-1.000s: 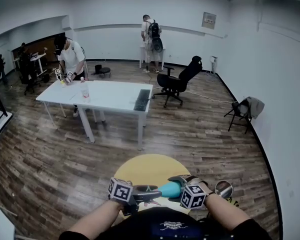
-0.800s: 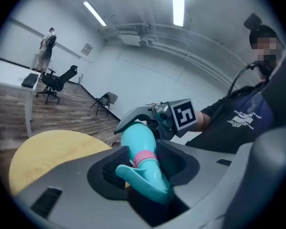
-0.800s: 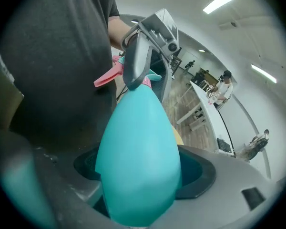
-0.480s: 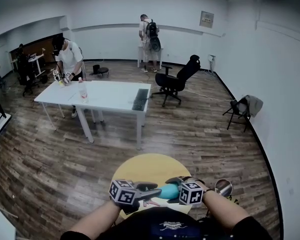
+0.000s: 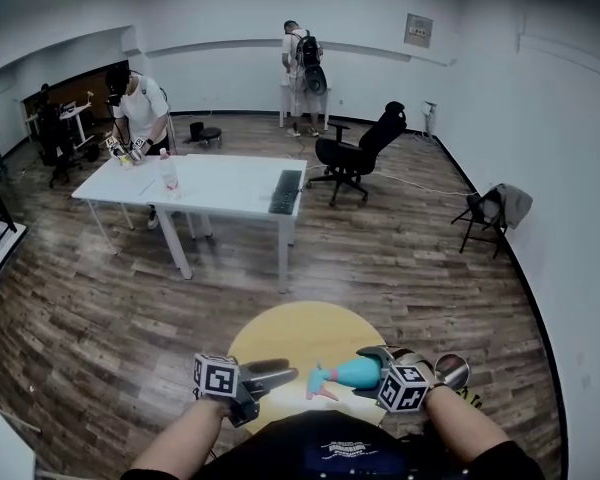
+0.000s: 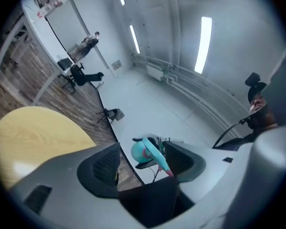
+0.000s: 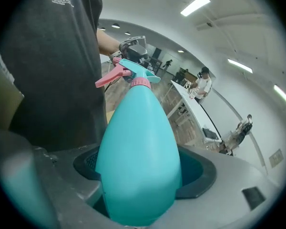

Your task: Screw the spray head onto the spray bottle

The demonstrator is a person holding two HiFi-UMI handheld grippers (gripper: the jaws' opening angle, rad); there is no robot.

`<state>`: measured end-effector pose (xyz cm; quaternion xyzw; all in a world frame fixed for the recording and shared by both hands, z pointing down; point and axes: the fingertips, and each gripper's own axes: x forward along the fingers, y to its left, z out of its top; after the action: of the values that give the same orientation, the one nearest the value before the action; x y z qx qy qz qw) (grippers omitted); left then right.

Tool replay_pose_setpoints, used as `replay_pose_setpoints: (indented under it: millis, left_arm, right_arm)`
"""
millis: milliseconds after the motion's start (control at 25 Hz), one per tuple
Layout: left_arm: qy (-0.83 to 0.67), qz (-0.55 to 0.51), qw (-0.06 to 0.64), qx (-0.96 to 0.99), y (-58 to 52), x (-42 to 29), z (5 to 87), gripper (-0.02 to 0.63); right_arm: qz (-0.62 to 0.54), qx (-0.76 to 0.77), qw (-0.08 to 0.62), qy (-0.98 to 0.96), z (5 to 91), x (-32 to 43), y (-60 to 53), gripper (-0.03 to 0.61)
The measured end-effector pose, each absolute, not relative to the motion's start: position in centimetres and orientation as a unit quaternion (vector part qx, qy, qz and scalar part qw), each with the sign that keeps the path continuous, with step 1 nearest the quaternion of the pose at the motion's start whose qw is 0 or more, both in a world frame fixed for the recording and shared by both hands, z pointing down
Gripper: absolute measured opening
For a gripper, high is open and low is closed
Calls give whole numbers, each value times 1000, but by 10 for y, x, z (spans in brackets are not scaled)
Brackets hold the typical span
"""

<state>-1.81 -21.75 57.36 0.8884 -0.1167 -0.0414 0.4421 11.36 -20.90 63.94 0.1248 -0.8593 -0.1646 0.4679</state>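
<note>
The spray bottle (image 7: 138,161) is smooth turquoise plastic with a soft shine; the spray head (image 7: 133,73) is plastic too. The round table (image 5: 300,333) shows pale matt wood grain; the floor (image 5: 110,318), darker wooden planks.

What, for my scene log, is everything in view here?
spray bottle: one, teal, over the round table, spray head on it
round table: one, yellow, nearest
white table: one, mid-room, dark keyboard on it
office chair: one, black, beyond the white table
folding chair: one, dark, right wall
other people: at least three, far side
left hand-held gripper: one, grey, jaws just been opening, nothing between them
right hand-held gripper: one, grey, shut on the spray bottle
</note>
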Motion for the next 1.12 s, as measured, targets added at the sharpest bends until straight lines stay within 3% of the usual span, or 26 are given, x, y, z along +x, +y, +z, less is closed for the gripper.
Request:
replay_pose_setpoints:
  millis: [40, 80, 200, 440, 520, 640, 680, 720, 800, 960, 1120]
  left_arm:
    - [-90, -29, 440, 893, -211, 3, 572, 319]
    - [-68, -15, 432, 899, -206, 22, 569, 359]
    - [-74, 73, 368, 924, -198, 50, 576, 184]
    - [-59, 173, 337, 924, -182, 54, 598, 199]
    - [-55, 131, 374, 916, -184, 55, 594, 203]
    - [-56, -28, 463, 884, -201, 41, 564, 243]
    - [-65, -92, 487, 866, -210, 27, 553, 287]
    - [-75, -149, 499, 850, -219, 10, 543, 321]
    - [-102, -209, 502, 833, -229, -28, 539, 321]
    - [-141, -159, 478, 852, -223, -67, 557, 318]
    - [-78, -80, 459, 881, -207, -9, 564, 318]
  right_arm:
    - [-184, 116, 470, -855, 635, 102, -211, 413]
    - [-202, 108, 474, -850, 632, 91, -213, 415]
    - [-225, 87, 501, -831, 636, 83, -216, 416]
    - [-202, 37, 526, -826, 653, 89, -203, 410]
    - [-176, 31, 514, -839, 654, 90, -200, 408]
    - [-119, 65, 452, -881, 647, 84, -197, 410]
    - [-97, 83, 429, -894, 646, 83, -196, 410]
    - [-74, 102, 409, -904, 647, 87, -195, 410]
    - [-36, 132, 390, -910, 656, 105, -191, 410]
    - [-39, 157, 430, -888, 673, 141, -190, 410]
    - [-130, 121, 461, -870, 654, 110, -200, 410]
